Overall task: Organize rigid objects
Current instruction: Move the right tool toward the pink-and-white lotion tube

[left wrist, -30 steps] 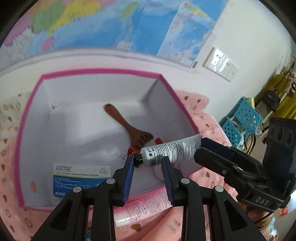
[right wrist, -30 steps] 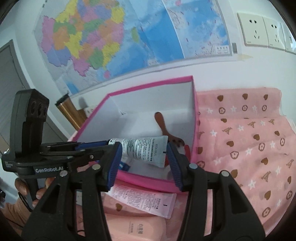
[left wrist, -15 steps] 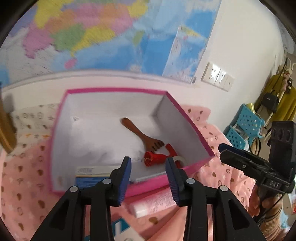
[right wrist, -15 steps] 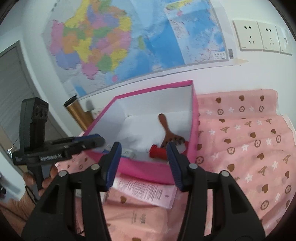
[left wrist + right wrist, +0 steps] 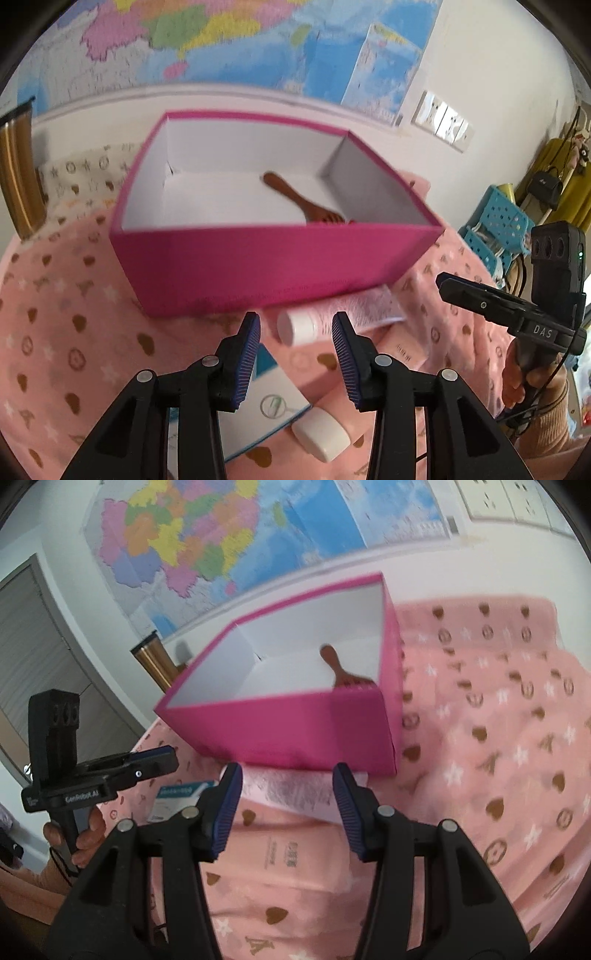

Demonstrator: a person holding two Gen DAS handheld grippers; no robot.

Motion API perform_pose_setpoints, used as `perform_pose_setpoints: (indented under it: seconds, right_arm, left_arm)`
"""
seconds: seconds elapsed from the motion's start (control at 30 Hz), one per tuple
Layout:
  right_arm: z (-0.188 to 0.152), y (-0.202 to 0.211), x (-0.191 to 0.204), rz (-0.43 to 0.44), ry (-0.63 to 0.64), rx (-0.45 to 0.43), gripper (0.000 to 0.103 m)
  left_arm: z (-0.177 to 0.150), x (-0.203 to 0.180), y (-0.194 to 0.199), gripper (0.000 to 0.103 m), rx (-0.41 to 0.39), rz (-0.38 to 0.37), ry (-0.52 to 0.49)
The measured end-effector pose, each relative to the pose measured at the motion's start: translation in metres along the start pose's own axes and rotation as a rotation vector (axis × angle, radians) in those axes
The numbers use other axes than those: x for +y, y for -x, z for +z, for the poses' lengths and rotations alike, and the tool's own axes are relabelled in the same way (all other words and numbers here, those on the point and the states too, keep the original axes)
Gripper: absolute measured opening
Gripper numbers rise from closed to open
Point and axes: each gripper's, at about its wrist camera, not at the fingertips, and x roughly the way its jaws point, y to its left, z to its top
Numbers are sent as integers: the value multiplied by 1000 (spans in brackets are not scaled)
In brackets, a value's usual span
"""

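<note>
Your left gripper & right gripper: both wide, holding nothing. Pink patterned cloth under magenta box; map on wall, sockets right.

The pink box is matt cardboard with a white paper lining. Inside lies a smooth wooden scraper. The patterned pink cloth looks soft and creased. Each black plastic tool has ribbed blue pads.

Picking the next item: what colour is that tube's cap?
White cap, clearest in the left wrist view.
</note>
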Motion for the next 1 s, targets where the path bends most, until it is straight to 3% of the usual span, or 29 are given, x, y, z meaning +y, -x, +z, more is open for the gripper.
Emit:
perform_pose_setpoints:
  seconds: [0.4,0.77,1.0]
  right_arm:
    - [-17,-10,0,-12,-15,30,53]
    - [-17,-9,4,-11,-10,22,53]
    - [-13,-17,-9,-49,-35,37,53]
  left_arm:
    - [-13,-24,-16,41,20,53,-55]
    - [-14,-29,-19,41,34,29,-60]
    - [-16,-19,-22,41,38,85,-39]
